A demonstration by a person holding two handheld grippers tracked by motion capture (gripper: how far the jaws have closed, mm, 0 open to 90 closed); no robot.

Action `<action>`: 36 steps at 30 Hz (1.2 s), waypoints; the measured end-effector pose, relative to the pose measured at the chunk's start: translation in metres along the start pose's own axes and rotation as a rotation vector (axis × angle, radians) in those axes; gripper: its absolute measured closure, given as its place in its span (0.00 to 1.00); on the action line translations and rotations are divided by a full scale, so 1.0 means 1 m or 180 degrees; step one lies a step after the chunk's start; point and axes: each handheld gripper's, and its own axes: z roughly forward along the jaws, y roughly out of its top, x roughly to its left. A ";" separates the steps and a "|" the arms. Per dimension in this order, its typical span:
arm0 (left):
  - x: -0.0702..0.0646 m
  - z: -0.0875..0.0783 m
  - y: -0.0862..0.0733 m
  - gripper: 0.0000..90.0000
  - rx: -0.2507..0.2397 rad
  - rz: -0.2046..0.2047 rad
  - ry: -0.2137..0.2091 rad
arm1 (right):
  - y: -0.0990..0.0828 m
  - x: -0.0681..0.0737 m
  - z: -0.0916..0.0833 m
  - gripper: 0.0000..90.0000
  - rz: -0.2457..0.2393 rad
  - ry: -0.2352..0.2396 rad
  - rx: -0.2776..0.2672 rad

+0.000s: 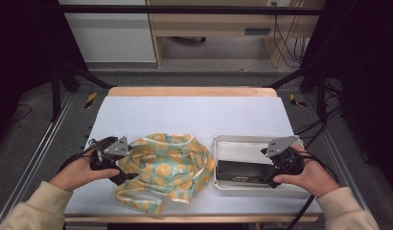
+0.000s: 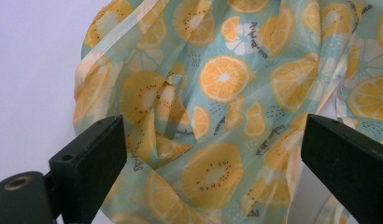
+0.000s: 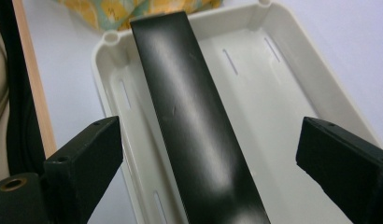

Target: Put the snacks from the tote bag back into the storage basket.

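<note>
While both jaws gape wide, holding nothing, we judge nothing packed yet: left gripper (image 2: 213, 154) at crumpled orange-print fabric bag (image 1: 166, 167); right gripper (image 3: 208, 158) over long black glossy bar (image 3: 194, 126) in shallow white plastic tray (image 3: 292, 93); grasping, bagging remain.

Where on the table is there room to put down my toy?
The far half of the table is bare, beyond the fruit-print bag and the white tray. The near half is crowded: the left gripper at the bag, the right gripper over the black box in the tray, a narrow gap between.
</note>
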 end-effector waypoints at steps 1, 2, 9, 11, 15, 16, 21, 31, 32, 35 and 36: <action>0.000 0.000 0.000 0.08 -0.0010 -0.0004 0.0003 | 0.001 0.000 0.000 0.08 0.0016 0.0000 -0.0028; 0.000 0.000 0.000 0.08 -0.0010 -0.0006 0.0015 | 0.004 0.001 0.001 0.08 0.0047 -0.0013 -0.0080; 0.000 -0.001 -0.001 0.07 -0.0033 -0.0078 0.0093 | 0.015 0.002 0.000 0.09 0.0328 -0.0224 -0.0362; 0.000 -0.002 -0.001 0.07 -0.0042 -0.0094 0.0110 | 0.018 0.003 0.000 0.09 0.0426 -0.0273 -0.0445; 0.000 -0.003 -0.001 0.07 -0.0102 -0.0154 0.0150 | 0.025 0.003 -0.001 0.09 0.0576 -0.0381 -0.0624; 0.000 -0.003 -0.001 0.07 -0.0106 -0.0156 0.0158 | 0.026 0.003 -0.001 0.09 0.0600 -0.0398 -0.0649; -0.001 -0.006 0.001 0.07 -0.0177 -0.0264 0.0261 | 0.033 0.001 -0.001 0.08 0.0819 -0.0529 -0.0845; 0.001 -0.021 0.002 0.07 -0.0407 -0.0725 0.0630 | 0.041 0.002 -0.002 0.07 0.1151 -0.0789 -0.0965; 0.001 -0.023 0.001 0.07 -0.0439 -0.0782 0.0680 | 0.041 0.002 -0.002 0.07 0.1168 -0.0829 -0.0965; 0.002 -0.027 -0.002 0.07 -0.0506 -0.0922 0.0762 | 0.042 0.002 -0.004 0.07 0.1274 -0.0920 -0.0963; 0.002 -0.028 -0.002 0.07 -0.0521 -0.0944 0.0785 | 0.041 0.002 -0.005 0.07 0.1284 -0.0951 -0.0973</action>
